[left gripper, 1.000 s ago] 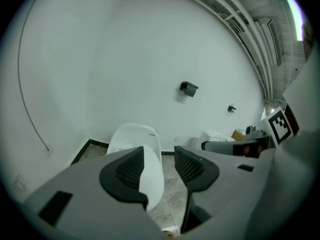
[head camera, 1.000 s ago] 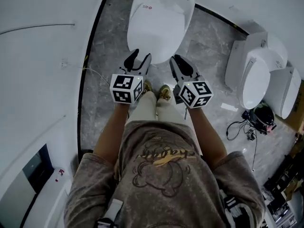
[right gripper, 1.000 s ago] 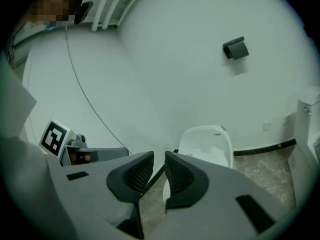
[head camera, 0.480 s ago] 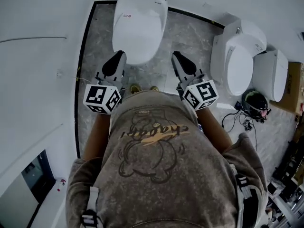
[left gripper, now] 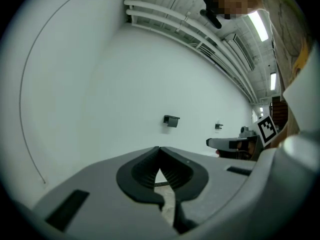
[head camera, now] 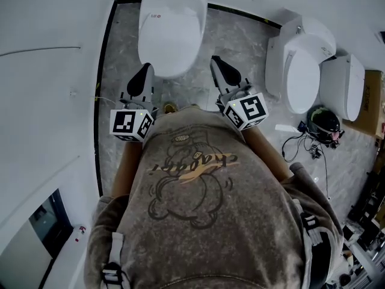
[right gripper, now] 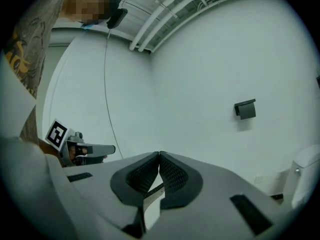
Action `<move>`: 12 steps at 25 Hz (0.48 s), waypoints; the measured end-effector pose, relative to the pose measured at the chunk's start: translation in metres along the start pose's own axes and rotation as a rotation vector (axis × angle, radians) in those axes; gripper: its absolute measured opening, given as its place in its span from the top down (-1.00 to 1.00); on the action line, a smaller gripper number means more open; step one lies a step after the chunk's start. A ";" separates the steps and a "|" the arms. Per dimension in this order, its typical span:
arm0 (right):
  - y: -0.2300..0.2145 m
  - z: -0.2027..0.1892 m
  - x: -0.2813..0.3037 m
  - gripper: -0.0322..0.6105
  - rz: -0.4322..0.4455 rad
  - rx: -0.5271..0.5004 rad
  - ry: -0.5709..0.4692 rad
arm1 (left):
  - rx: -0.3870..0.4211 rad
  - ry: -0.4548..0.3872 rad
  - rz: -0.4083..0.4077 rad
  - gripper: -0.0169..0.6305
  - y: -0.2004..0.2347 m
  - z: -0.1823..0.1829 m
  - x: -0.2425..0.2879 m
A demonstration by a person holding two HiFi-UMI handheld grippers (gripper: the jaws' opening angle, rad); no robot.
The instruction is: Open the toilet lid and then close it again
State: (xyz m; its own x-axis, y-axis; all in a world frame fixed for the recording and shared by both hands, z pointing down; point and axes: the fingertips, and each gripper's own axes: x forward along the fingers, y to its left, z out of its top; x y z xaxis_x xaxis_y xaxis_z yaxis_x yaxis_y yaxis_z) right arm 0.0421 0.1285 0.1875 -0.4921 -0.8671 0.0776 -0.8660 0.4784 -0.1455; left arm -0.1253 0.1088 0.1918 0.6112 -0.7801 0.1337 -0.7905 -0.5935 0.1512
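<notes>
A white toilet [head camera: 171,29] with its lid down stands at the top middle of the head view, on grey marble floor. My left gripper [head camera: 144,72] is held up in front of the person's chest, below and left of the toilet's front edge, apart from it, shut with nothing between its fingers. My right gripper [head camera: 215,64] hangs level to the right of the bowl, also shut and empty. In the left gripper view the tips [left gripper: 159,149] meet before a white wall; in the right gripper view the tips [right gripper: 159,154] do the same.
A second white toilet [head camera: 304,65] with its seat showing stands to the right, a white unit [head camera: 344,95] beside it. A dark helmet-like thing [head camera: 325,128] and cables [head camera: 298,149] lie on the floor lower right. White walls bound the floor on the left; small wall brackets [left gripper: 171,120] show.
Both grippers rose away from the toilet's front edge and closed from open. The person stood up straighter, so the toilet now looks smaller and farther.
</notes>
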 end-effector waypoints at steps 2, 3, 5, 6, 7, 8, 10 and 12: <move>0.000 -0.001 0.001 0.81 0.002 0.001 -0.001 | 0.007 0.009 0.007 0.92 0.002 -0.002 0.000; -0.001 -0.002 0.000 0.81 -0.002 0.004 -0.002 | 0.010 0.012 0.010 0.92 0.002 -0.002 0.000; -0.004 -0.003 0.000 0.82 -0.016 0.008 -0.003 | 0.014 0.015 0.013 0.92 0.004 -0.001 0.001; -0.005 -0.004 0.000 0.82 -0.021 0.009 -0.001 | 0.015 0.017 0.014 0.92 0.004 -0.001 0.001; -0.006 -0.005 0.001 0.82 -0.022 0.009 0.003 | 0.016 0.019 0.015 0.92 0.005 -0.001 0.002; -0.006 -0.006 0.001 0.82 -0.022 0.008 0.008 | 0.017 0.021 0.016 0.92 0.006 -0.001 0.002; -0.007 -0.007 0.003 0.82 -0.017 0.005 0.014 | 0.020 0.026 0.018 0.92 0.008 0.000 0.002; -0.009 -0.007 0.005 0.82 -0.012 0.005 0.013 | 0.021 0.031 0.022 0.92 0.009 -0.001 0.001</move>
State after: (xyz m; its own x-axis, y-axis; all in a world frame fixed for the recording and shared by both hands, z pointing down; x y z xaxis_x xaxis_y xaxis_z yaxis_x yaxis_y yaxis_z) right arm 0.0466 0.1206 0.1957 -0.4827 -0.8709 0.0925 -0.8715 0.4671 -0.1492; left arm -0.1317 0.1023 0.1940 0.5947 -0.7863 0.1675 -0.8040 -0.5809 0.1272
